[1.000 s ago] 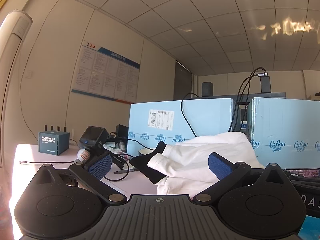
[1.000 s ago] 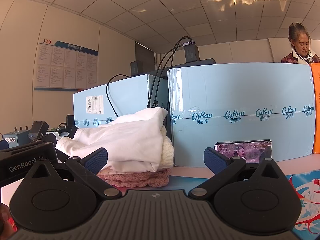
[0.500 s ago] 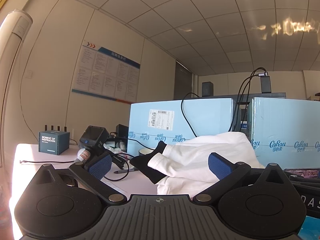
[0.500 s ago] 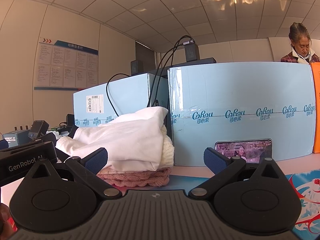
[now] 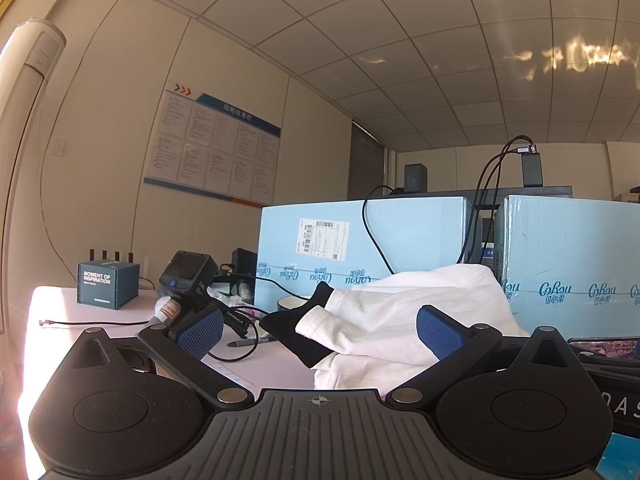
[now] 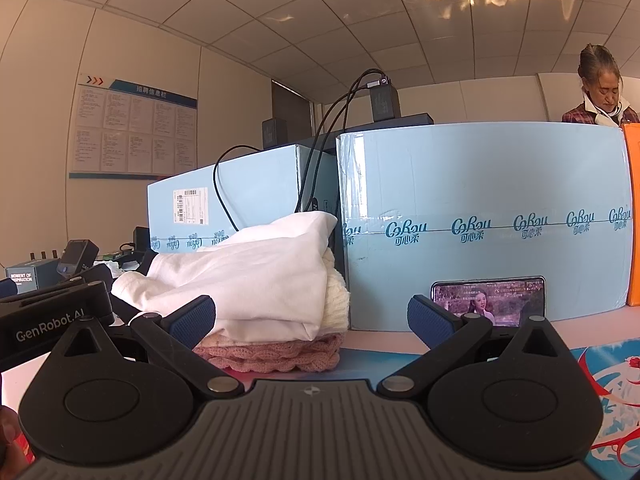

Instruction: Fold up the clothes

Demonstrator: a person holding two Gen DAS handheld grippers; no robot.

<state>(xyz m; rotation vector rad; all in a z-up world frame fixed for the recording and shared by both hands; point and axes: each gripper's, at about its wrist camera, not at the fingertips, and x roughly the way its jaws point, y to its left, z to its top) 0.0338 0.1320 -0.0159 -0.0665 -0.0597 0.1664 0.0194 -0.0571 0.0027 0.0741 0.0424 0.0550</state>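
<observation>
A pile of clothes rests on the table in front of the blue boxes. On top lies a white garment (image 6: 260, 272), below it a cream knit (image 6: 334, 304) and a pink knit (image 6: 276, 354). In the left wrist view the white garment (image 5: 400, 320) has a black piece of cloth (image 5: 296, 326) at its left end. My left gripper (image 5: 318, 330) is open, low at the table, with the pile just beyond its fingers. My right gripper (image 6: 310, 316) is open too, the pile close to its left finger (image 6: 192, 316). Neither holds anything.
Two light blue cartons (image 6: 480, 220) stand behind the pile, cables hanging over them. A phone (image 6: 490, 300) playing video leans on the right carton. Left are a dark box (image 5: 107, 284), a handheld device (image 5: 186, 276), cables and a pen. A person (image 6: 600, 88) stands behind the cartons.
</observation>
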